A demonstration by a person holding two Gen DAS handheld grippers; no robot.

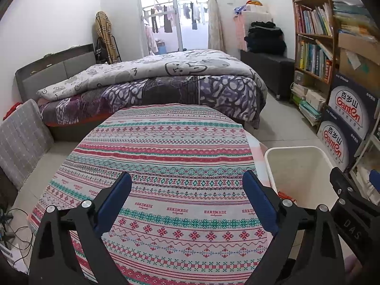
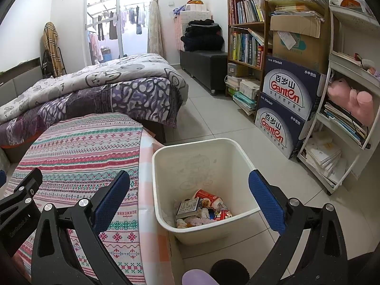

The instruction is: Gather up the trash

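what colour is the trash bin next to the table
Cream white, plain plastic; the trash bin shows best in the right wrist view, with wrappers inside.

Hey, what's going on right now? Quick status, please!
Left gripper open, empty, over the table. Right gripper open, empty, above the bin. Trash in bin. Nothing blocking.

Walls [image 1: 59,11]: white | floor [image 2: 213,118]: pale tiles | bed [image 1: 154,83]: patterned quilts | bookshelf [image 2: 247,28]: wooden, full | glass door [image 1: 156,11]: daylight, curtain [image 1: 215,11]

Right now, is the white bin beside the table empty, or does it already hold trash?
Holding trash. The right wrist view shows the white bin upright on the floor with crumpled wrappers and a small carton covering its bottom, far from full.
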